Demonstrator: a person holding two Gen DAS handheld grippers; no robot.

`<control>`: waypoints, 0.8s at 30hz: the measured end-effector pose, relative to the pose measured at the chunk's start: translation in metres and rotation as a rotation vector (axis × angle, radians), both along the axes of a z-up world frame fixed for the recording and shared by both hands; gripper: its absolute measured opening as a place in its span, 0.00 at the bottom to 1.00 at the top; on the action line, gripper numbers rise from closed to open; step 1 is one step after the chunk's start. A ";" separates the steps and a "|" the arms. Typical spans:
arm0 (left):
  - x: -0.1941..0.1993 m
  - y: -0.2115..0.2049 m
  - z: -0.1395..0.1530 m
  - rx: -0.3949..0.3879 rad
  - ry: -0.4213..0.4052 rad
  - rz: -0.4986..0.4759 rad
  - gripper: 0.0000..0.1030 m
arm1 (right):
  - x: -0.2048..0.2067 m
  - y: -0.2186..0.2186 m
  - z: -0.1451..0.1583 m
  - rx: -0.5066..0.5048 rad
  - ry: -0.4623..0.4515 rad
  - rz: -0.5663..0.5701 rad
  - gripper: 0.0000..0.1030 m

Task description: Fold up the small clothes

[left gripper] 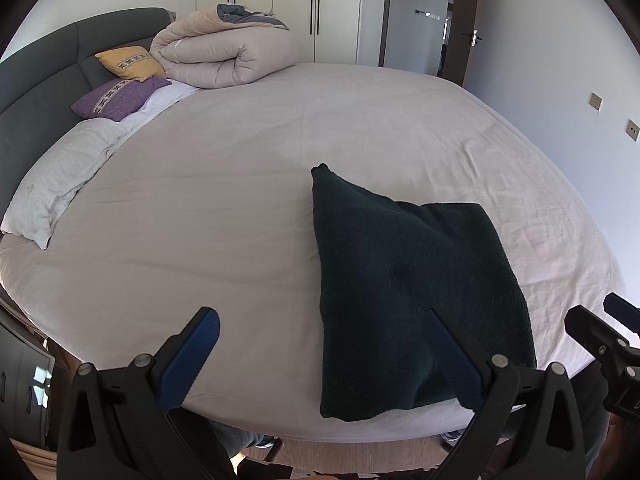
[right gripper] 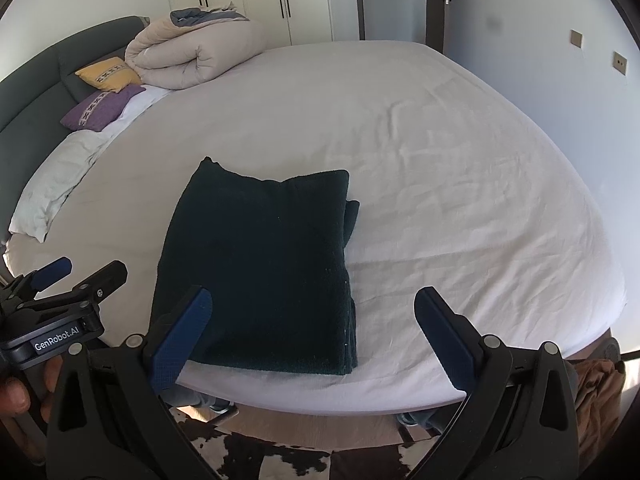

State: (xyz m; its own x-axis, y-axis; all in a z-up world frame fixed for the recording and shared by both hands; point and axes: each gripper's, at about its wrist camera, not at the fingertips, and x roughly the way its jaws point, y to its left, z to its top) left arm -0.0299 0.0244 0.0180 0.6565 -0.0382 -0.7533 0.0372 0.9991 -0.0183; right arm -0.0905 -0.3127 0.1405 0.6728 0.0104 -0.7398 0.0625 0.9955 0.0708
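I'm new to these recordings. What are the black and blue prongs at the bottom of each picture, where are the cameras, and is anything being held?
There is no robot here: a person holds a two-finger tool in each hand, and a fisheye camera on each tool looks forward along its fingers. In the left wrist view the prongs belong to the left tool; the right wrist view shows the right tool. Both are open and hold nothing. On the bed near its front edge lies a dark green garment, folded into a rough rectangle with one corner poking out at the back. At the headboard end lie a rolled duvet and some pillows.
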 end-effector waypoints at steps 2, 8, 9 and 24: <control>-0.001 -0.001 -0.001 0.002 0.003 0.000 1.00 | 0.000 0.000 -0.001 0.000 0.001 -0.003 1.00; 0.000 -0.002 -0.002 0.004 0.009 -0.001 1.00 | 0.002 0.000 -0.004 0.009 0.005 -0.011 1.00; 0.000 -0.002 -0.002 0.004 0.010 -0.002 1.00 | 0.002 0.000 -0.004 0.009 0.007 -0.011 1.00; 0.000 -0.003 -0.004 0.004 0.013 -0.002 1.00 | 0.003 0.003 -0.009 0.016 0.017 -0.017 1.00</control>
